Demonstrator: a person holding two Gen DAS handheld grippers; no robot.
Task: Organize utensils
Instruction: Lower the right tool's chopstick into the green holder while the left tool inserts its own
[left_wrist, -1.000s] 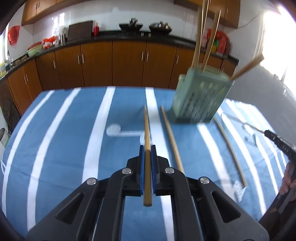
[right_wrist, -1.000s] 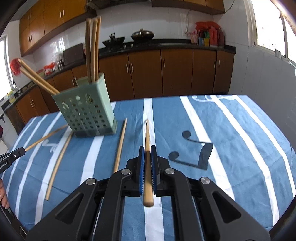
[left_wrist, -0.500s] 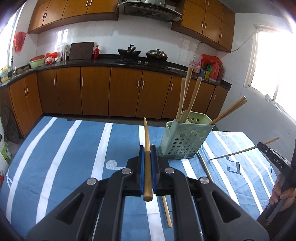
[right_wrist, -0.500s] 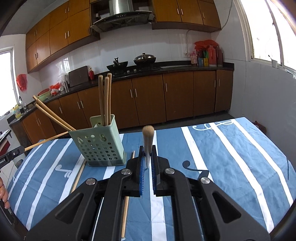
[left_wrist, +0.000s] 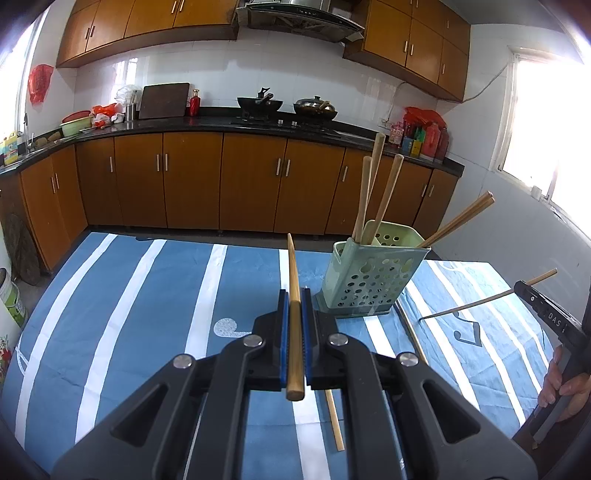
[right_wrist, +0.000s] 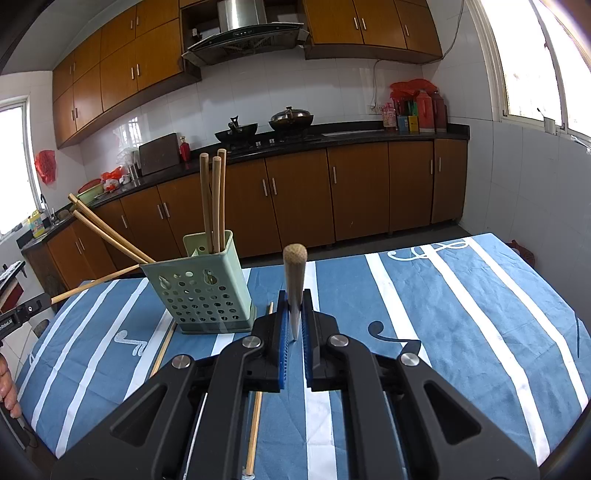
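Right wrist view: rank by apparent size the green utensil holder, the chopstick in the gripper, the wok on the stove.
1. green utensil holder
2. chopstick in the right gripper; it points at the lens, foreshortened and near, so unsure
3. wok, far off

Brown wooden cabinets (left_wrist: 192, 181) line white-tiled walls (right_wrist: 517, 166); black countertop (right_wrist: 369, 134) throughout. Bright daylight enters through window (left_wrist: 550, 122).

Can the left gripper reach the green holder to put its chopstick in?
Probably yes. The left gripper, shut on a chopstick, has the green holder just ahead to its right, top open, nothing between them.
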